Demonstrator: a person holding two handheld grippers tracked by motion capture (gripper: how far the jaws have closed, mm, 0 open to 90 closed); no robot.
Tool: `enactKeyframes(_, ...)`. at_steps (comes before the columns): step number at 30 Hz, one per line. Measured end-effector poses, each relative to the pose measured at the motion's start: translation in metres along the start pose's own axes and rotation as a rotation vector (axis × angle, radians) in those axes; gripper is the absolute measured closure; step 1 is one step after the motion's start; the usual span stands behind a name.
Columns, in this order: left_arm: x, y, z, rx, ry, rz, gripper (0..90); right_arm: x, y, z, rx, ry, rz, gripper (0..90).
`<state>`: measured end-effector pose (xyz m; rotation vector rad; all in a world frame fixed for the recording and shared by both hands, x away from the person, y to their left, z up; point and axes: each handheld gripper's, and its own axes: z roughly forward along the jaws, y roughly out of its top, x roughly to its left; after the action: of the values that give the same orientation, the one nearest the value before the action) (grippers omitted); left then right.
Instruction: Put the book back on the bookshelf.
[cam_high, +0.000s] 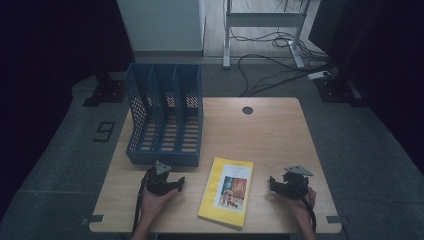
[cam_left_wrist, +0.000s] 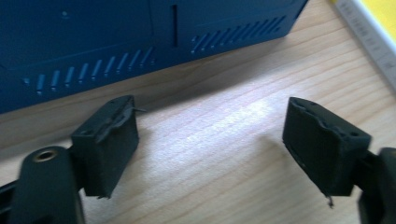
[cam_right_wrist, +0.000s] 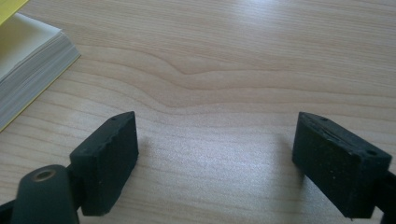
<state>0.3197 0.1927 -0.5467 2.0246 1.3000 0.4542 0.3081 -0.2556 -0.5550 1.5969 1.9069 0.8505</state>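
Note:
A yellow book (cam_high: 227, 191) lies flat on the wooden table (cam_high: 270, 135) near its front edge, cover up. Left of the book my left gripper (cam_high: 181, 181) rests low over the table, open, nothing between its jaws. To the book's right my right gripper (cam_high: 272, 181) is open too and holds nothing. A blue file organizer (cam_high: 165, 116) with three slots stands at the table's back left. In the left gripper view the left gripper (cam_left_wrist: 210, 149) faces the organizer's blue wall (cam_left_wrist: 140, 42). The book's page edge (cam_right_wrist: 32, 70) lies at the upper left of the right gripper (cam_right_wrist: 215, 158) in its own view.
A round cable hole (cam_high: 247, 110) sits near the table's far edge. Cables (cam_high: 280, 65) and a white desk frame (cam_high: 265, 22) are on the floor behind. Bare wood stretches across the table's right half.

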Motion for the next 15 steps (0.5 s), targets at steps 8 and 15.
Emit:
enactKeyframes(8,-0.003,0.002,-0.008,-0.026,-0.054,-0.019,20.8,-0.001,0.001,-0.004,-0.018,0.018,0.028,17.9)
enactKeyframes(15,-0.007,0.003,-0.012,-0.040,-0.087,-0.015,21.1,0.006,0.003,-0.008,-0.043,0.043,0.029,19.9)
